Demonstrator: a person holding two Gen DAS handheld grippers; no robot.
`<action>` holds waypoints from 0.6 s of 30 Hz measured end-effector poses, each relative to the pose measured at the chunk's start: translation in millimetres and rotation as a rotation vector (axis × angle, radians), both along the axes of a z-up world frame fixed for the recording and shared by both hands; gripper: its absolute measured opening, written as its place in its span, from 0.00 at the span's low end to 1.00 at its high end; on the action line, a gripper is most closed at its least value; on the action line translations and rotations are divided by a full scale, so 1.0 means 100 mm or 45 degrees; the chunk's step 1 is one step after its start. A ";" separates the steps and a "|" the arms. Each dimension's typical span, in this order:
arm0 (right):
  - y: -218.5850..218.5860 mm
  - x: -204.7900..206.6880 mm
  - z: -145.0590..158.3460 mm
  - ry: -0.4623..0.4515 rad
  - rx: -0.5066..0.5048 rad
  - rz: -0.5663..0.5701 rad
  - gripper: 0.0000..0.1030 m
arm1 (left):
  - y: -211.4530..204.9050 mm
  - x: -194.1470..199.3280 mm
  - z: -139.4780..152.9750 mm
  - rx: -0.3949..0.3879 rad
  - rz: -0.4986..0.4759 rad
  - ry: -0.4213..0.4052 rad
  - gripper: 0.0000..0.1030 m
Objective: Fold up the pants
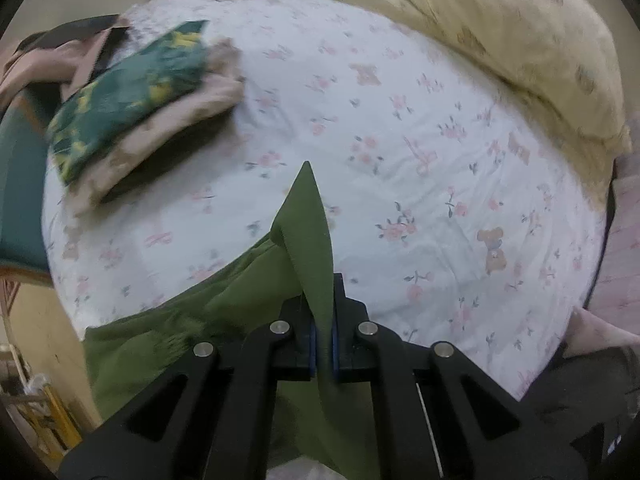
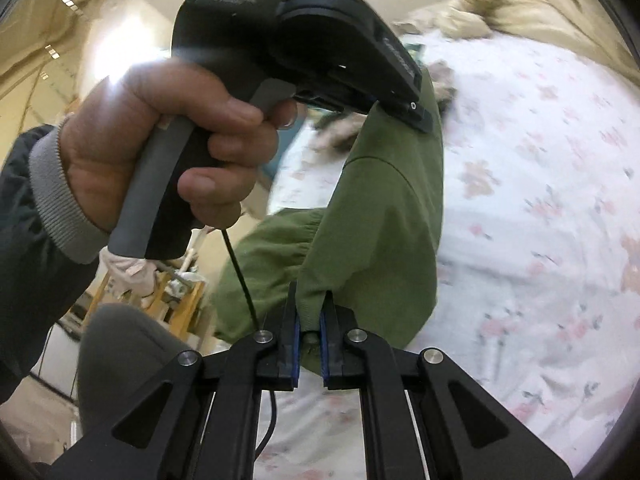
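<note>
My left gripper (image 1: 324, 344) pinching a fold of the olive green cotton pants (image 1: 224, 320), my right gripper (image 2: 309, 344) clamped on another edge, garment lifted over the near-left of the white floral bedsheet (image 1: 400, 128), folded clothes stack (image 1: 132, 108) far left.

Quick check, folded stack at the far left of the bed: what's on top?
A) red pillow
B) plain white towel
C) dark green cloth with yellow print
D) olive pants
C: in the left wrist view the folded stack has a dark green, yellow-printed cloth on top of pinkish layers; the olive pants are clamped in the left gripper.
</note>
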State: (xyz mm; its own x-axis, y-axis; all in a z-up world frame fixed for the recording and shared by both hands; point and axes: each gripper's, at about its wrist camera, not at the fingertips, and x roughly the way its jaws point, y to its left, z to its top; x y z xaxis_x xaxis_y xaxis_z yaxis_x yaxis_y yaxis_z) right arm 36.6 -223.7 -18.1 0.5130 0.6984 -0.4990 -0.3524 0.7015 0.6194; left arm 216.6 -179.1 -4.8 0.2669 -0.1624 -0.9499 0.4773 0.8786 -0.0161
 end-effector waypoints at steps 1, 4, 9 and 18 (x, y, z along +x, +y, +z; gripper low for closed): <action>0.06 -0.02 0.06 -0.017 0.012 0.020 0.07 | 0.09 -0.01 0.06 -0.017 0.011 -0.007 0.03; 0.22 -0.03 0.15 -0.063 0.044 0.075 0.07 | 0.44 -0.05 0.24 -0.078 0.053 -0.028 0.03; 0.61 0.09 0.17 -0.058 0.008 0.157 0.07 | 0.98 -0.10 0.37 -0.134 0.094 -0.049 0.03; 1.90 0.46 0.00 0.067 -0.036 0.346 0.07 | 2.35 -0.12 0.11 -0.160 0.308 -0.020 0.03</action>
